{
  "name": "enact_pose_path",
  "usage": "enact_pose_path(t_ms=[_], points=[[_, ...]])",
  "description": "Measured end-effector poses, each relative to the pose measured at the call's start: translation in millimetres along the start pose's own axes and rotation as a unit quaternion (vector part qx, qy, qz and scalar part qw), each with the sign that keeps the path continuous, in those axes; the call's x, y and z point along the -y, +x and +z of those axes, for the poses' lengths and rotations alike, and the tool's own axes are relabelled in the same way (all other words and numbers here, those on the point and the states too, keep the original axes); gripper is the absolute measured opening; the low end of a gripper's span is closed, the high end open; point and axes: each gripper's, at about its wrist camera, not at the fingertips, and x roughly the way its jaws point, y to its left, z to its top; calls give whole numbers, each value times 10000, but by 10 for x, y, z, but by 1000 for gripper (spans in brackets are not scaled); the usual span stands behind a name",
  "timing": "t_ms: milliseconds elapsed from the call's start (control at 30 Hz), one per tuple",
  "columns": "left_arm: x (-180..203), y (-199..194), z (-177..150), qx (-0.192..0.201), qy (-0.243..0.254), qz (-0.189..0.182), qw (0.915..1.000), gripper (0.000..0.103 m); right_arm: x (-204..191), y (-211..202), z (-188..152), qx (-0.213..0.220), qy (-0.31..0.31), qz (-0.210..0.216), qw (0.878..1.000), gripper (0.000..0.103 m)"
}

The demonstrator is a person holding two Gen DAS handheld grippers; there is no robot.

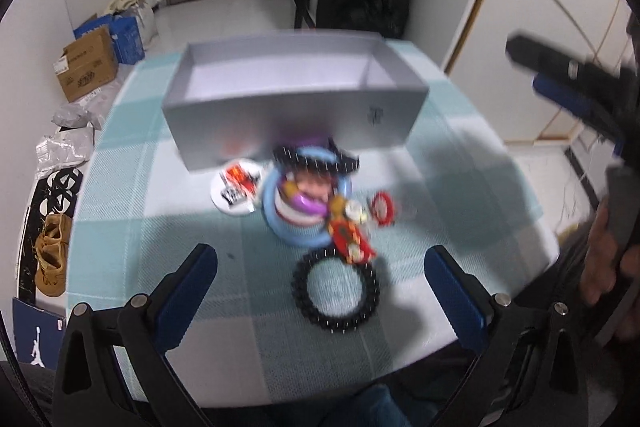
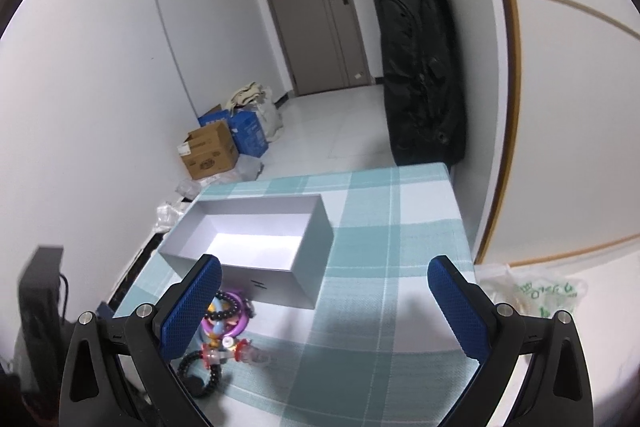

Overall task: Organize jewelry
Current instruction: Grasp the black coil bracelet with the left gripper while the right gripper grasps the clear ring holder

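Note:
A pile of jewelry point(image 1: 310, 197) lies on the checked tablecloth point(image 1: 160, 227) in front of an empty grey box point(image 1: 294, 99): a light blue ring, purple bangle, red pieces and a white disc point(image 1: 236, 189). A black beaded bracelet point(image 1: 335, 291) lies nearest, between the blue fingers of my open left gripper point(image 1: 320, 263), which hovers above it. My right gripper point(image 2: 324, 279) is open over bare cloth; the jewelry pile point(image 2: 224, 323) sits beside and partly behind its left finger. The grey box point(image 2: 248, 247) is just ahead. The right gripper also shows at the edge of the left wrist view point(image 1: 576, 95).
A person's hand point(image 1: 608, 255) holds the right gripper at the table's right edge. Cardboard and blue boxes point(image 2: 218, 147) stand on the floor at the left. A black bag point(image 2: 420, 67) leans on the wall beyond the table. A plastic bag point(image 2: 540, 295) lies at the right.

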Motion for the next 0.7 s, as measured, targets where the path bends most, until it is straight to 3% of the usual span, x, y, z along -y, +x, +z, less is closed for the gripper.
enact_pose_path(t_ms=[167,267,333,433,533,700], points=[[21,78,-70,-320,58,38,9995,93,60,-23,19,-47,165,35,9998,103],[56,80,-98,-384,210,102,9990,80,66,-25,29,-39,182,57,9998,103],[99,39,-92,-362,306,95,9988,60,61,-22,30,-47,171,42,9998,103],[143,6,-90,-351,396,112,9985,42,61,-23,23,-43,168,27,9998,103],[148,-9,-99,-380,306,-124,9987,34,65,-29,11,-57,149,8,9999,103],[60,-15,-42,-426,159,-597,9972,31,45,-32,-11,-136,110,-9,9998,103]])
